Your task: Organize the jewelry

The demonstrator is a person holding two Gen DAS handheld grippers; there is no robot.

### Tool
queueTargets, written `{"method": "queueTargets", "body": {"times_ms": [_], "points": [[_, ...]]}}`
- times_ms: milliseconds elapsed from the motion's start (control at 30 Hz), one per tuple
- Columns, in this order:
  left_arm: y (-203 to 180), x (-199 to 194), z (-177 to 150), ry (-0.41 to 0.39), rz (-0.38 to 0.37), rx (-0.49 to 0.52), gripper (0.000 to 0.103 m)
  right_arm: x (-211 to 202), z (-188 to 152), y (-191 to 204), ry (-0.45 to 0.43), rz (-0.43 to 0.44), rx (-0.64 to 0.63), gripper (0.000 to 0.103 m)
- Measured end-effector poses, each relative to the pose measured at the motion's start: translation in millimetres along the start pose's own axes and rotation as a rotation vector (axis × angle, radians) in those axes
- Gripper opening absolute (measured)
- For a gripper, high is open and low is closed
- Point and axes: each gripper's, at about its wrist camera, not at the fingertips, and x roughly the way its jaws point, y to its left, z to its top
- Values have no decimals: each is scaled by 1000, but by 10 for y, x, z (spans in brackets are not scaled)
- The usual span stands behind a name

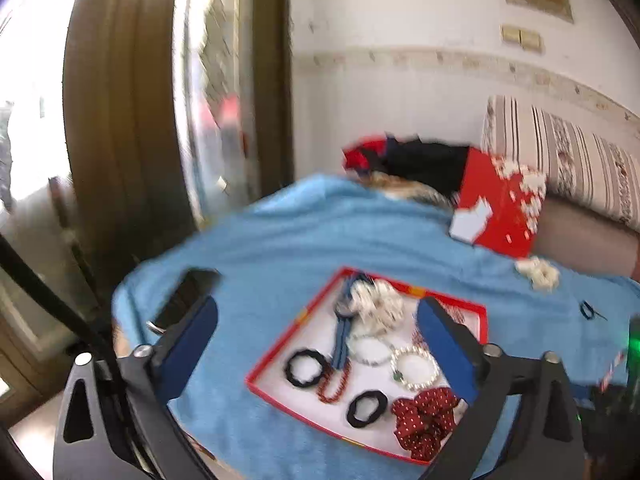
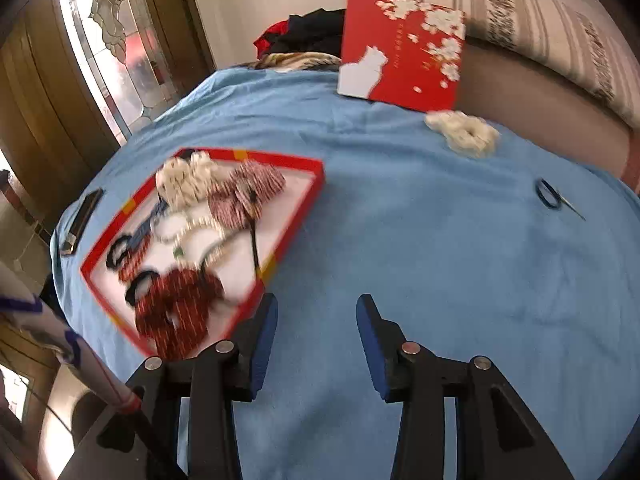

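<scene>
Bright window [image 1: 36,80] daylight, motion blur, fisheye warping

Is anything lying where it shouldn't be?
Yes. One white scrunchie lies alone on the blue cloth beside the red lid, while the other hair things sit inside the red tray.

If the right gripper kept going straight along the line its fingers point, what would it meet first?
Most likely the bare blue cloth. The right gripper is open and empty, and nothing lies between its fingers. The red tray sits to the left of that line, though depth is hard to judge.
</scene>
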Motion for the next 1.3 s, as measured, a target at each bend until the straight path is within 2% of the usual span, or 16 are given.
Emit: {"method": "queueTargets", "body": {"times_ms": [67,133,200,333,400,467,567,667,833,967,1300], "points": [[-68,-219,16,-56,61,23,103,-71,-159,-64,4,-7,8,46],[-150,-375,24,-89,81,44,103,-123,-302,-117,9,-8,22,47],[-282,-535,30,-116,76,70,103,-165,-428,-174,16,-6,35,48],[-513,-786,-17,-124,14,92,103,-268,-575,-279,3,-20,52,48],[-602,-861,-70,-84,-22,75,103,-342,-633,-362,-11,-28,72,50],[-666,-884,-145,-25,-95,33,103,-397,-669,-438,-20,-26,97,51],[-790,-820,-304,91,-170,5,103,-477,-724,-522,-28,-39,111,51],[-917,-730,-467,180,-163,30,103,-553,-767,-565,-40,-69,100,52],[-1037,-655,-746,280,-123,67,103,-641,-853,-592,-60,-103,100,55],[-1151,-646,-909,304,-103,134,103,-665,-872,-568,-66,-122,84,55],[-1159,-546,-1022,378,-132,145,103,-706,-849,-453,-68,-165,43,58]]}}
